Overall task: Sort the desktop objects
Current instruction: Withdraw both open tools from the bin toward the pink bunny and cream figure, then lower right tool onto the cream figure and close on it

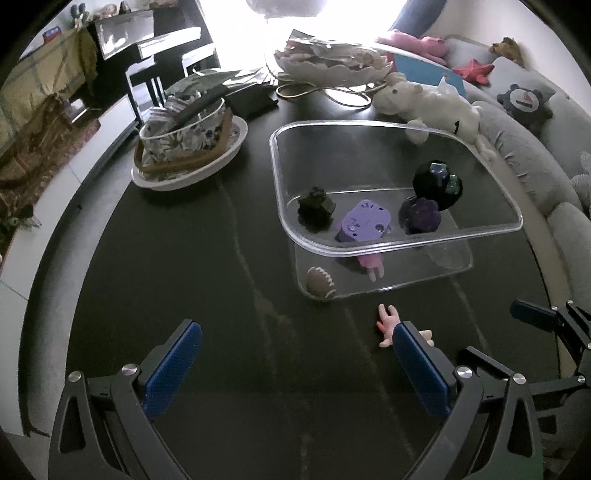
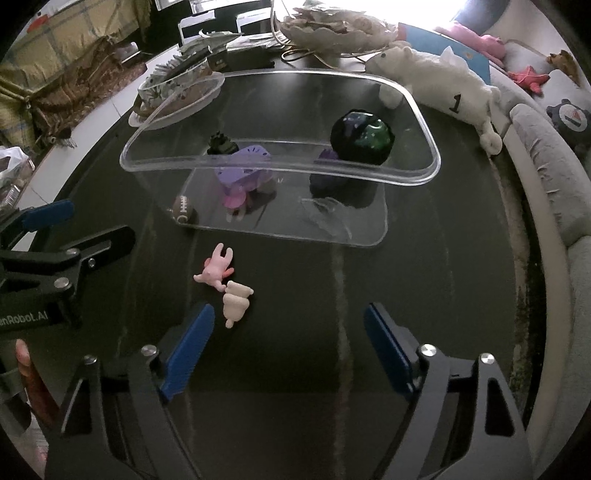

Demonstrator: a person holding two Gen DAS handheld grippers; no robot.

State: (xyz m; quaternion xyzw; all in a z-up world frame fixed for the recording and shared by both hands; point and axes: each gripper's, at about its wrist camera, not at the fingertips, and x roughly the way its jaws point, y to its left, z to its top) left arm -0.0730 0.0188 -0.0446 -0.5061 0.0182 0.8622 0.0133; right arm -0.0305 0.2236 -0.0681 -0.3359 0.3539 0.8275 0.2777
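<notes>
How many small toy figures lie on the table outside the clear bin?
2: a pink figure just before the clear bin, and a cream figure touching it, nearer the right tongs. Others may be hidden.

Strong backlight in both wrist views — a window (image 1: 295, 22) at the top centre is blown out to plain white, washing out whatever stands before it. The dark table (image 1: 221, 295) reads dim and low in contrast, with pale streaks of reflected light running toward the camera. The clear bin (image 2: 424, 110) catches bright glare along its rim; its walls show faint reflections. Shadows soft, barely marked. Heavy fisheye bending — straight edges curve, corners go to black vignette. Centre fairly sharp; the edges are soft and smeared, and the far room is murky in the left of each view.
</notes>
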